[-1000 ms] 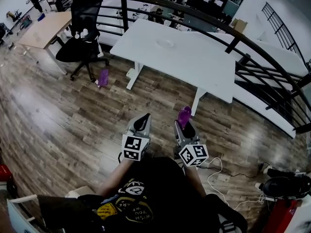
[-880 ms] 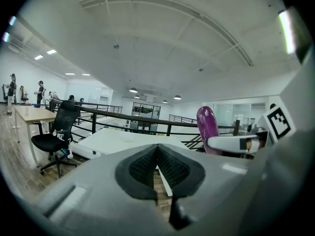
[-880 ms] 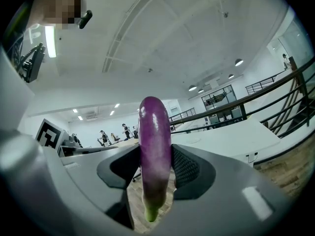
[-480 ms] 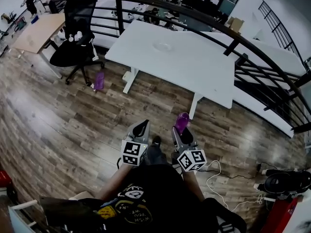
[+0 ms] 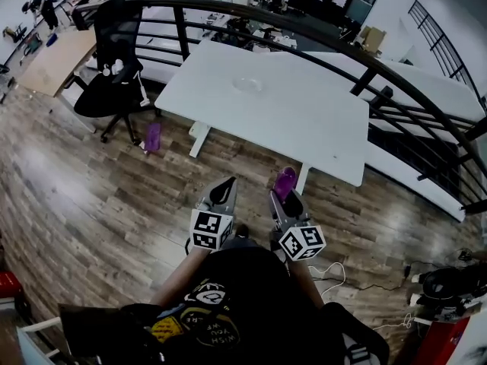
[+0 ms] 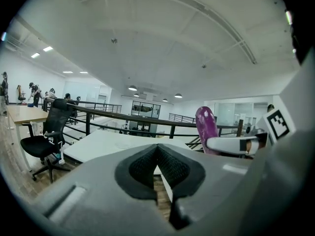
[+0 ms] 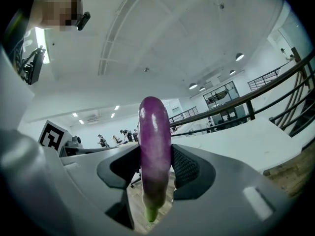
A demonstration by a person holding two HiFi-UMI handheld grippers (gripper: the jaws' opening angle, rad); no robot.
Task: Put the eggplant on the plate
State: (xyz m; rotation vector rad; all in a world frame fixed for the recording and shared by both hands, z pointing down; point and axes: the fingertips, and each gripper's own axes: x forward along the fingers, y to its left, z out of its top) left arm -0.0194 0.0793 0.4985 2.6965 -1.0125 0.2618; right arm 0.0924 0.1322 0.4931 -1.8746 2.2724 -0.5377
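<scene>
The carry should go best with steady pressure on the eggplant (image 7: 154,127) at mid-body (it is likely soft, so no harder squeeze) and the right gripper (image 7: 156,156) held level until it is over the plate. Its jaws stand fairly wide, clamped on the upright eggplant, stem end down. The left gripper (image 6: 157,149), just beside it, is closed on nothing. Ahead is the table (image 5: 319,128) — what looks like a clear plate (image 5: 247,84) sits near its far edge, well apart from the eggplant.

Light: bright, even, from ceiling lamps (image 6: 132,88).
Glare: pale sheen on wooden floor (image 5: 72,200).
Distortion: strong fisheye bending at edges.
</scene>
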